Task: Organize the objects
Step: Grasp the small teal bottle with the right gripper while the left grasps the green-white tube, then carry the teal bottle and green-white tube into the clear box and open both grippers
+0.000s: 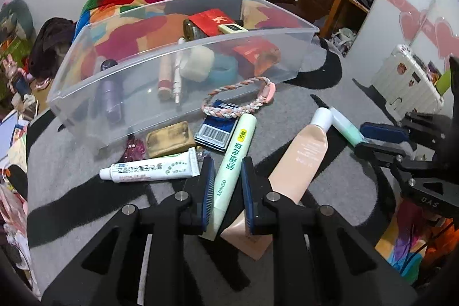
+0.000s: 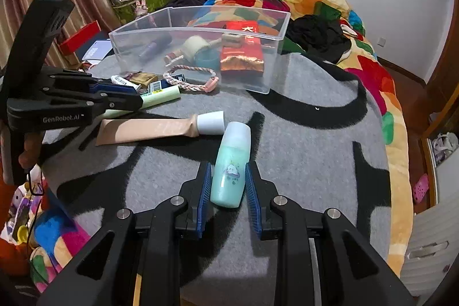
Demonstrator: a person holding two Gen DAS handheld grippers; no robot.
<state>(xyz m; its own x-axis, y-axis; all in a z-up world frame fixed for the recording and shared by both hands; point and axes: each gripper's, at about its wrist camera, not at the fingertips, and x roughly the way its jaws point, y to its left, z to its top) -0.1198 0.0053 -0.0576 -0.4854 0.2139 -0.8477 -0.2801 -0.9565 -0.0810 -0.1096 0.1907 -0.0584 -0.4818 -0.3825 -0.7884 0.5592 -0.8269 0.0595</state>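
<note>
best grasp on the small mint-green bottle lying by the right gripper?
Grip the small mint-green bottle across its round body, near the cloud print. It lies flat on the grey mat, base toward the right gripper, cap pointing away, so come in along its length from the base end, fingers straddling both sides.

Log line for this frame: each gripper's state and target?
left gripper: straddling green MINISO tube, jaws open | right gripper: straddling mint bottle, jaws open | clear bin: partly filled

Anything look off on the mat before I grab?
Nothing spilled or broken. The braided loop lies propped against the bin wall outside it, draped over the blue card. The beige tube is squeezed flat and creased near its cap.
</note>
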